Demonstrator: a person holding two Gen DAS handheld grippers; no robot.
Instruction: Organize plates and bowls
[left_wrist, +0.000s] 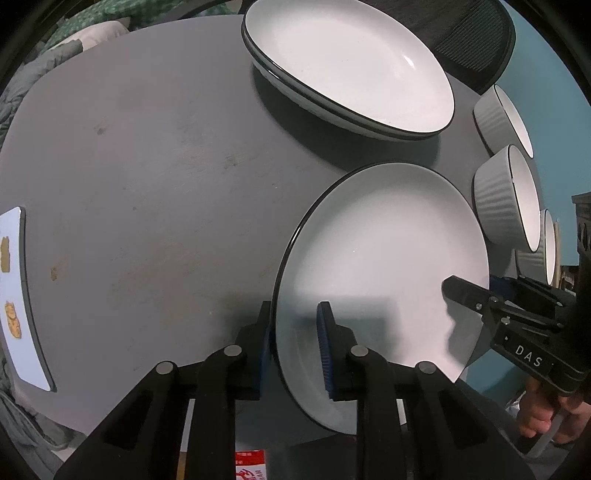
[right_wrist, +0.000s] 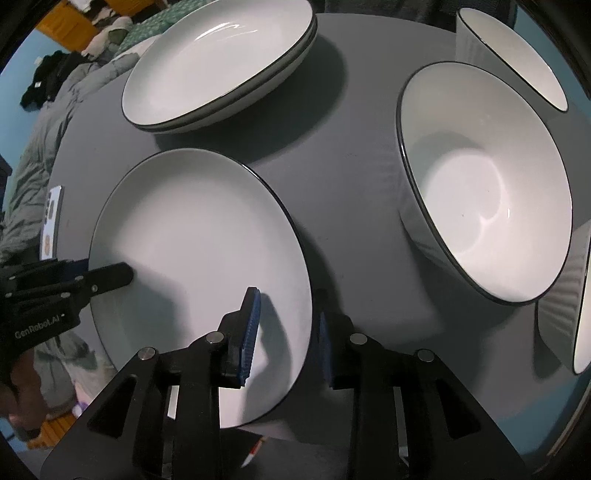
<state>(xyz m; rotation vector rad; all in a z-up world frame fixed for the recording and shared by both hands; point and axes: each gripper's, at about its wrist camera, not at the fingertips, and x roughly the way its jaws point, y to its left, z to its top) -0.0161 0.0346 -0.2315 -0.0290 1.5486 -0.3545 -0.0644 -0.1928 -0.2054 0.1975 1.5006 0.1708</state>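
A white plate with a dark rim (left_wrist: 376, 258) is at the near edge of the round grey table (left_wrist: 147, 166). My left gripper (left_wrist: 295, 343) straddles its left rim, one blue pad on each side with a gap, so it looks open. My right gripper (right_wrist: 288, 332) straddles the plate's (right_wrist: 199, 236) right rim the same way, pads apart. Whether the plate rests on the table or is lifted I cannot tell. A stack of white plates (left_wrist: 351, 70) sits at the far side, also in the right wrist view (right_wrist: 221, 62).
Three white ribbed bowls (left_wrist: 506, 195) stand along the right edge of the table; the nearest one is large in the right wrist view (right_wrist: 487, 184). A phone (left_wrist: 14, 295) lies at the table's left edge. A black chair (left_wrist: 476, 40) stands behind the table.
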